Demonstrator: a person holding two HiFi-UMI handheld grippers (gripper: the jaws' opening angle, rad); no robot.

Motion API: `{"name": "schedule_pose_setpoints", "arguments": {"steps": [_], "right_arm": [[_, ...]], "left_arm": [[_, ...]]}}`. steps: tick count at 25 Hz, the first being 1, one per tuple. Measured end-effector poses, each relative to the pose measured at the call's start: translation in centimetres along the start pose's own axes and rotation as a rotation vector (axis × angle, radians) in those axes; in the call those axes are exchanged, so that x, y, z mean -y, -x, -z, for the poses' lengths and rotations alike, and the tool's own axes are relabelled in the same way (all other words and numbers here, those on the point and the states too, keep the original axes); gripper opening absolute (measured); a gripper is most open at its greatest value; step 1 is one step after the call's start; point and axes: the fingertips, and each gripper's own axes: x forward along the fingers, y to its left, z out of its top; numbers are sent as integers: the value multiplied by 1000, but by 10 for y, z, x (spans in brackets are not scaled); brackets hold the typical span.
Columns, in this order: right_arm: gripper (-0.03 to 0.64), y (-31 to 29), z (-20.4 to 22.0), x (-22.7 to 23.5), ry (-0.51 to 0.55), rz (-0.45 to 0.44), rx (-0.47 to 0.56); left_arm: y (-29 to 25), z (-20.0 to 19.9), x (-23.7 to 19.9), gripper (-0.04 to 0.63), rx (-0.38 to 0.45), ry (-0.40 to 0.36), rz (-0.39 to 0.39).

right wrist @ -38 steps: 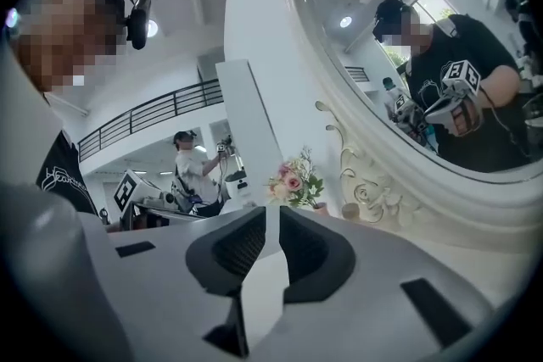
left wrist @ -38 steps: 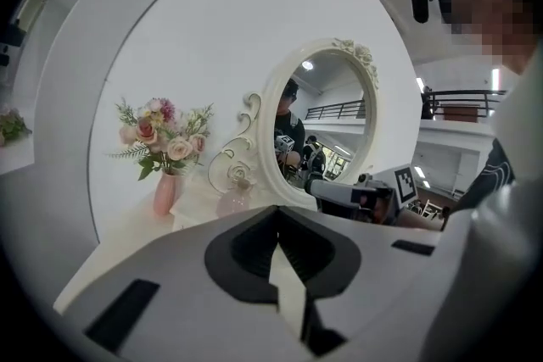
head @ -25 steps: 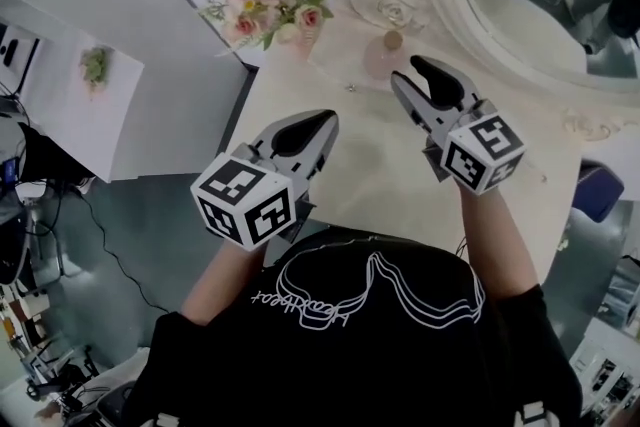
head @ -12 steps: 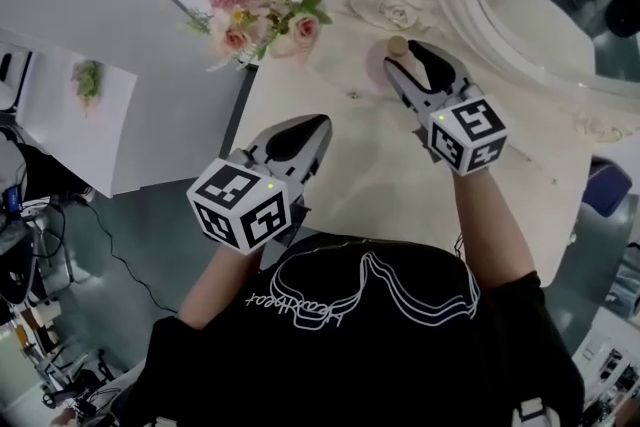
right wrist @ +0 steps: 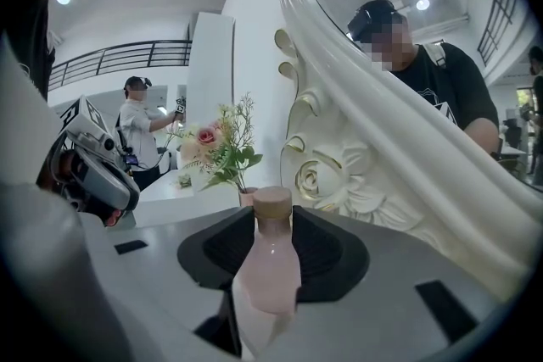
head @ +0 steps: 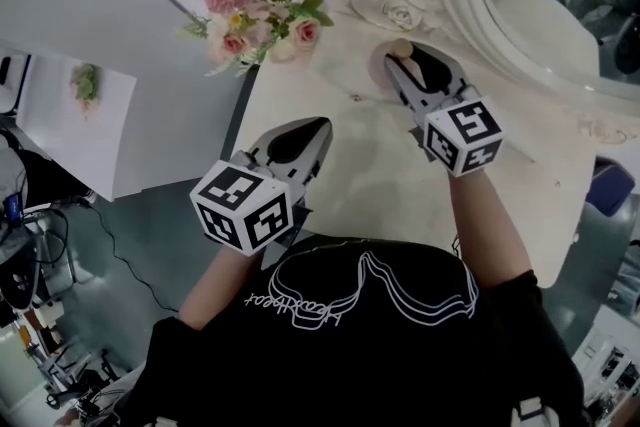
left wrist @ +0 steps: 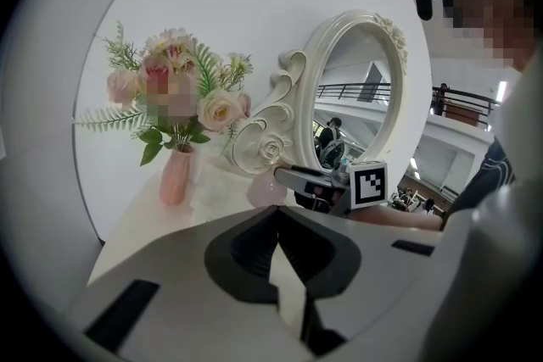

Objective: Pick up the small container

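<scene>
Small container point(right wrist: 270, 263), a pale pink bottle with a tan cap, stands upright between the jaws of the right gripper point(right wrist: 271, 216). The jaws sit against its body on both sides, grasping it, and the cap rises above them. From the head view the right gripper point(head: 412, 55) reaches to the far side of the white table point(head: 380, 185), with the container's cap point(head: 400, 48) showing at its tips.

Close behind the bottle curves the ornate white frame of the mirror point(head: 470, 25), its carved rose point(right wrist: 316, 175) just beyond the jaws, so room is tight on the far and right sides. To the left the tabletop is bare as far as the flower vase point(head: 262, 10), which stands near the table's far left corner, apart from the container.

The right forearm stretches straight forward over the table, the marker cube facing up. The left gripper point(head: 318, 125) hangs over the near left part of the table, close to its edge, well apart from the bottle. Its jaws are clenched together with nothing between them point(left wrist: 276, 212), pointing toward the vase and mirror.
</scene>
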Motion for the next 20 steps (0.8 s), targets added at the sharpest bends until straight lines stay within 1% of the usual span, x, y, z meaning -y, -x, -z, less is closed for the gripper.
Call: {"name": "schedule_pose_setpoints", "arguments": {"steps": [15, 20], "right_arm": [[124, 2, -1, 1, -1, 36, 21], [124, 3, -1, 5, -33, 47, 31]], "left_arm": [[2, 0, 1, 3, 11, 3, -8], [6, 3, 3, 3, 10, 4, -13]]}}
